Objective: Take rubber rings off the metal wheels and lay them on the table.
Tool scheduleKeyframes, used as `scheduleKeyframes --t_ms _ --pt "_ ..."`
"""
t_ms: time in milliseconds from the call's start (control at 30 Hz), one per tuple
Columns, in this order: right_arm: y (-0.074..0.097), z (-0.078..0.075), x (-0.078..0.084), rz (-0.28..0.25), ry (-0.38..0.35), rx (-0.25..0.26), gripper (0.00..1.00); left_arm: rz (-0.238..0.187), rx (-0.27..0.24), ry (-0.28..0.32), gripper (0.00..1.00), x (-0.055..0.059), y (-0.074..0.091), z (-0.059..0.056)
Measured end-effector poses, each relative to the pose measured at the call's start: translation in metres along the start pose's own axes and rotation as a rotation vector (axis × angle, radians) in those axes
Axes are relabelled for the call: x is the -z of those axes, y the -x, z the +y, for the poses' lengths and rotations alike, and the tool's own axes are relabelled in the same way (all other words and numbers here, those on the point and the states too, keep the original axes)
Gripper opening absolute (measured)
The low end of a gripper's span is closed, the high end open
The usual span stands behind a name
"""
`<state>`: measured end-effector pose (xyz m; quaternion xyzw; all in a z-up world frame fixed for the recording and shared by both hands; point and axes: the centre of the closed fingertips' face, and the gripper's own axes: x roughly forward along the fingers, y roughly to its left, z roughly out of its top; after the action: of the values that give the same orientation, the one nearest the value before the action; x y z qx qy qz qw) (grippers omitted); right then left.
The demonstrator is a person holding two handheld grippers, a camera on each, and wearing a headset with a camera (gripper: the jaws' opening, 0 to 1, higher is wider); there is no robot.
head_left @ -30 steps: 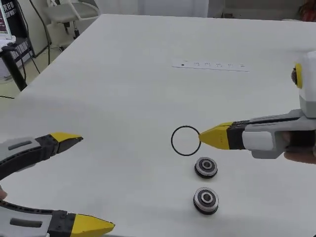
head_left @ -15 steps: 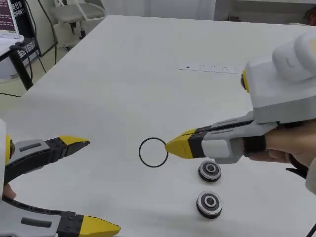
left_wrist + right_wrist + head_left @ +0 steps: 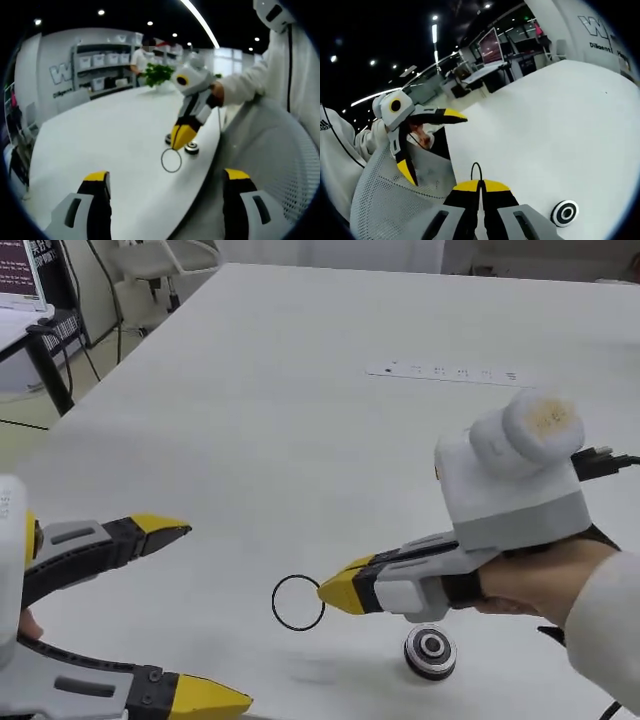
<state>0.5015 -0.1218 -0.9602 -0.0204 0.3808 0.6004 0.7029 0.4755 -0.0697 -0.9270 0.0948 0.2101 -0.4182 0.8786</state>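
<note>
A thin black rubber ring (image 3: pixel 298 602) hangs from my right gripper (image 3: pixel 325 592), which is shut on its rim a little above the white table (image 3: pixel 300 420). In the right gripper view the ring (image 3: pixel 476 170) shows edge-on, just beyond the closed yellow tips of the right gripper (image 3: pixel 480 186). One metal wheel (image 3: pixel 431 651) with its black tyre lies under that gripper's body. Two wheels (image 3: pixel 191 147) show behind the right gripper (image 3: pixel 177 142) in the left gripper view. My left gripper (image 3: pixel 215 617) stands open at the lower left with nothing between its fingers.
A white label strip (image 3: pixel 443 371) lies farther back on the table. The table's near edge is close to the ring and the wheels. A chair (image 3: pixel 160 260) and a black stand (image 3: pixel 45 340) are off the table's far left corner.
The right gripper has carried the ring left and toward the near edge. One wheel has gone behind the gripper's body. The left gripper has stayed open in place.
</note>
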Motion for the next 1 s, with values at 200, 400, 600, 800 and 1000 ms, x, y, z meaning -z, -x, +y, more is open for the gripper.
scheduleKeyframes --t_ms 200,400,600,800,1000 --pt "-0.004 -0.015 0.012 0.028 -0.027 0.040 0.00 0.000 -0.005 -0.001 0.94 -0.001 0.000 0.001" --pt "-0.006 -0.028 0.022 0.043 -0.050 0.074 0.00 0.000 -0.005 0.001 0.93 0.000 -0.001 0.001" --pt "-0.009 -0.035 0.034 0.081 -0.048 0.102 0.00 0.005 -0.003 0.002 0.93 0.000 -0.001 0.000" --pt "-0.009 -0.039 0.036 0.086 -0.041 0.122 0.00 0.006 -0.005 0.003 0.92 0.000 -0.001 0.000" --pt "-0.010 -0.041 0.040 0.096 -0.038 0.125 0.05 0.006 -0.004 0.005 0.92 0.000 -0.001 0.000"
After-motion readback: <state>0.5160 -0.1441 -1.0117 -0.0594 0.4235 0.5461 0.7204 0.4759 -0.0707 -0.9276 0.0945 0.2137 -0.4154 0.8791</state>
